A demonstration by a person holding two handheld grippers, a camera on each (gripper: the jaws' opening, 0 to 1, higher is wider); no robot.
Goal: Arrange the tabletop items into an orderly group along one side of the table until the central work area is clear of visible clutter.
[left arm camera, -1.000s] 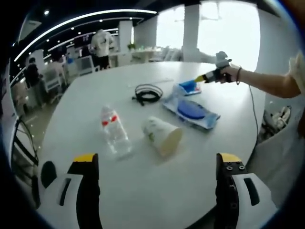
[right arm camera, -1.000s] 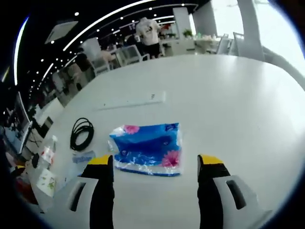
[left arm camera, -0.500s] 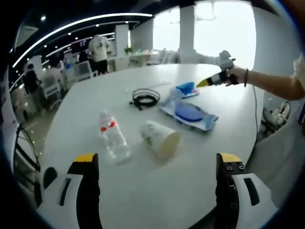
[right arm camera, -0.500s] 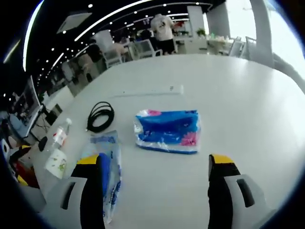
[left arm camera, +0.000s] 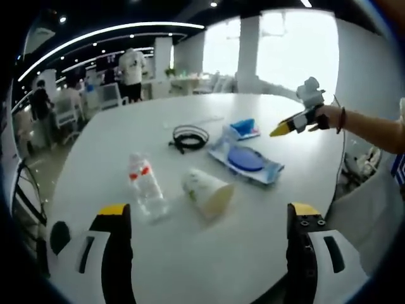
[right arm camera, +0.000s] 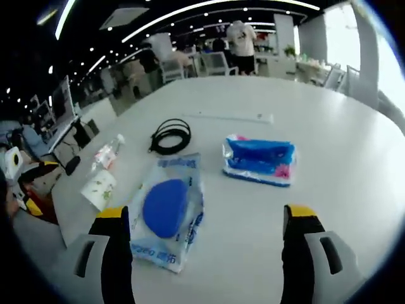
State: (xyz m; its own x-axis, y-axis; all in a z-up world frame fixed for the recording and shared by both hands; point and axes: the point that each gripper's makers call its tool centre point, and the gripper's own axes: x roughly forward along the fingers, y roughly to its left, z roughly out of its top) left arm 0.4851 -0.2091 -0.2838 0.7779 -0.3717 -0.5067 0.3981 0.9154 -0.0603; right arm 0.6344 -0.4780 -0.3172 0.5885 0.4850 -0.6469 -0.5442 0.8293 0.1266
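Desk (right arm camera: 354, 158) clutter untouched: both grippers' jaws spread, empty; right gripper (right arm camera: 209, 253) best straddles wipes pack (right arm camera: 166, 218) squarely before closing.

The table (right arm camera: 354, 190) is plain white. On it lie a black coiled cable (right arm camera: 169, 135), a blue tissue pack (right arm camera: 259, 159) with pink flowers, a clear wipes pouch (right arm camera: 168, 212) with a blue oval and blue lettering, a clear bottle (left arm camera: 145, 185) with a red label, and a cream paper cup (left arm camera: 206, 191) printed green. Both grippers have yellow-tipped black jaws.
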